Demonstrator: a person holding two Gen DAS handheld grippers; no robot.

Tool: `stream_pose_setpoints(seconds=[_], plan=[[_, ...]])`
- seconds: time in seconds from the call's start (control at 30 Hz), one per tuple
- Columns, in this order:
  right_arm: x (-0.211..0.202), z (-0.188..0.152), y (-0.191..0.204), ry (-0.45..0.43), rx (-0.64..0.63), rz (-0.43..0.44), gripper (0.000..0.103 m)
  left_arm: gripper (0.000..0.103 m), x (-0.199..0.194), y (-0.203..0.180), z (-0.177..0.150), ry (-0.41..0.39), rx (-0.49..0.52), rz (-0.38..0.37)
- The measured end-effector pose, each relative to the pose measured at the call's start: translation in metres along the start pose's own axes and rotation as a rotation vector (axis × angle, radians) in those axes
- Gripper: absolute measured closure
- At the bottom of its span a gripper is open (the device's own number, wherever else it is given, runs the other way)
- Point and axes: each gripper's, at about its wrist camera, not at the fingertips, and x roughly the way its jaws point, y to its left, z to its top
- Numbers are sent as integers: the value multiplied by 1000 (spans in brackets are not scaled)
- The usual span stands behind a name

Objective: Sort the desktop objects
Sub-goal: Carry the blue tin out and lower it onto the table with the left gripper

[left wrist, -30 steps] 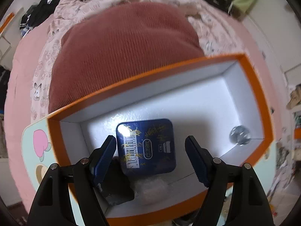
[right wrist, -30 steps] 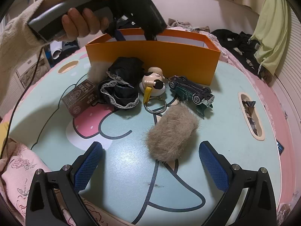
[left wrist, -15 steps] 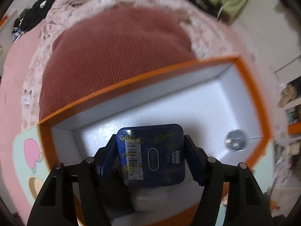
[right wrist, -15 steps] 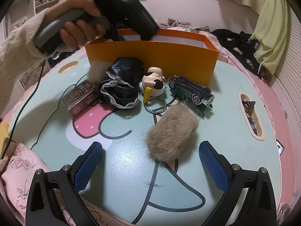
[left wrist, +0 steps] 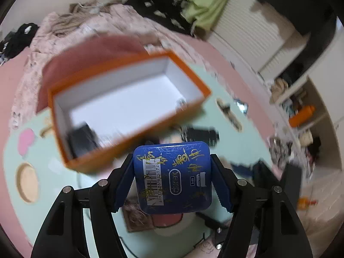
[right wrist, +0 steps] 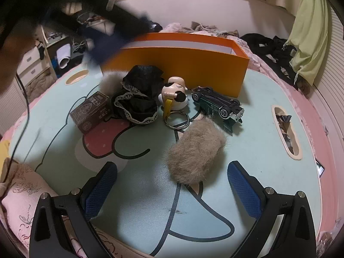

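Left wrist view shows the left gripper (left wrist: 172,177) clamping a blue tin (left wrist: 173,177) above the orange box (left wrist: 129,133). Right wrist view alone shows the right gripper (right wrist: 172,190) spread wide — nothing held — before a furry pouch (right wrist: 196,148).

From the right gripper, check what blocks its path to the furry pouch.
Nothing visible does. The right gripper is open, and only bare table lies between its fingers and the furry pouch just ahead.

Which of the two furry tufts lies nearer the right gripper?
The tan fur tuft just ahead of the open right gripper; the other fur tuft sits far back behind the black lace cloth.
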Motion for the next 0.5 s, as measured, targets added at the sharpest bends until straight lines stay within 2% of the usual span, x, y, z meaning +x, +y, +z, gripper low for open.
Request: stream_pose_setpoints(seconds=[0.1,0.2,0.4,0.5], plan=[[0,0,-1,0,0,0,0,35,15,1,-10,2,3,-20],[0,0,-2,-1,1,2,0,35,19,2,-17,-31,-23,-30],[-4,0,-4,-2,6,-2,0,33,-17,11,-28,-184,-32,-31],[-5,0,-4,-2,7,-3,0,33,-33,23,-46,-227,-66,26]])
